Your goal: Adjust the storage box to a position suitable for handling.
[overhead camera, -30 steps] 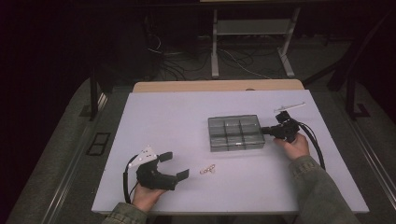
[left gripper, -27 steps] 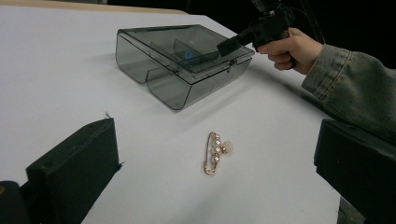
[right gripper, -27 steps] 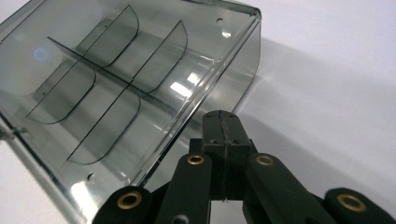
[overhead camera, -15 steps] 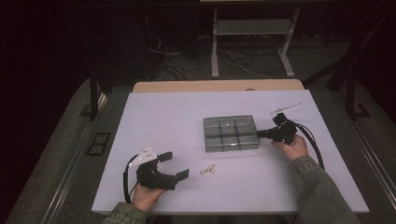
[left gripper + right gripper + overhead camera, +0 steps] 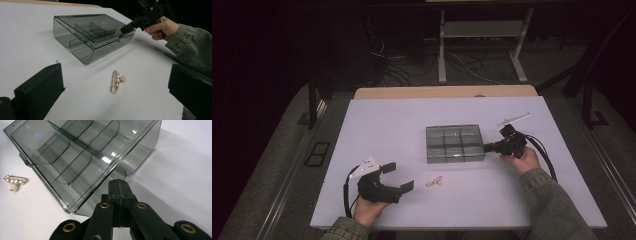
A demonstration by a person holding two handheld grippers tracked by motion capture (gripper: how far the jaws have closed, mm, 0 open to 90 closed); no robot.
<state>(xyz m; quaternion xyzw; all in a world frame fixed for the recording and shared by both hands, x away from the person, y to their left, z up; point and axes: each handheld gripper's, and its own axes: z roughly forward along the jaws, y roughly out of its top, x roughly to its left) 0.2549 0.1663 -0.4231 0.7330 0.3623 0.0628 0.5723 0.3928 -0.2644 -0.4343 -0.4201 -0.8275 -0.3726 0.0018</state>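
Step in hand: the right gripper (image 5: 490, 147) has its jaws pressed together, holding nothing, with its tip against the near-right edge of the clear box (image 5: 455, 143). By the look of it, it is nudging or steadying the box, or feeling for the lid edge.
Right gripper: closed tight on itself. In the right gripper view the box's lid corner sits just ahead of and above the tip.
Left gripper: the left gripper (image 5: 398, 176) has its jaws spread wide and empty, resting low on the desk (image 5: 392, 120) in the person's left hand (image 5: 368, 210).
Brooch: the gold pin with pearls (image 5: 117, 81) lies flat on the desk just ahead of the left gripper, between its open jaws in the left gripper view, touching neither.
Box: closed, smoky clear plastic with dividers inside. It is farther ahead of the left gripper, beyond the brooch and well apart from it.
Next move, as a judgement: the lid likely has to come up first, so the right gripper needs to catch the front lip or clasp. The left gripper would then move forward, close on the thin brooch and carry it to a compartment. The brooch is small and flat, so a low, careful pinch is called for.
Count: one box, one brooch, two grippers. One pale stick-like thing (image 5: 513, 119) lies beyond the right gripper.
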